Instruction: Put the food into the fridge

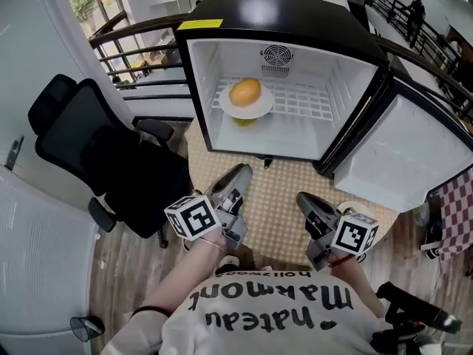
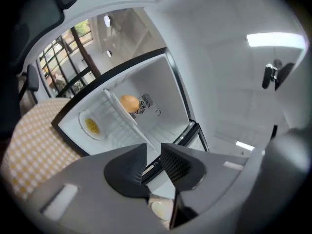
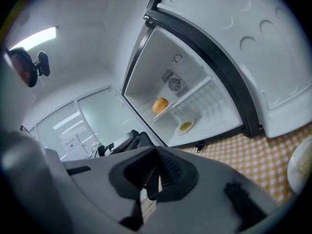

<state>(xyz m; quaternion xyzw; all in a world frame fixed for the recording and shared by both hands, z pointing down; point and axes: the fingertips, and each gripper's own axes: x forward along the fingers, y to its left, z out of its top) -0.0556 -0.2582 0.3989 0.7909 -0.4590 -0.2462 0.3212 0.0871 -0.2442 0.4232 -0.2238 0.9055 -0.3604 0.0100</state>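
Note:
The small black fridge (image 1: 281, 21) stands open on the checked mat (image 1: 277, 202). On its wire shelf a round orange bun (image 1: 245, 92) lies on a white plate (image 1: 247, 112); a second plate with yellow food (image 1: 244, 121) sits underneath. Both show in the left gripper view, bun (image 2: 129, 103) and yellow food (image 2: 91, 126), and in the right gripper view, bun (image 3: 160, 105) and lower plate (image 3: 185, 126). My left gripper (image 1: 240, 173) (image 2: 152, 162) hangs in front of the fridge, a narrow gap between its jaws, nothing in it. My right gripper (image 1: 304, 198) (image 3: 155, 177) is beside it, jaws together and empty.
The fridge door (image 1: 406, 154) is swung out to the right. A black office chair (image 1: 111, 161) stands at the left. A white plate (image 3: 300, 165) lies on the mat by my right gripper. A red checked cloth (image 1: 454, 205) hangs at the right edge.

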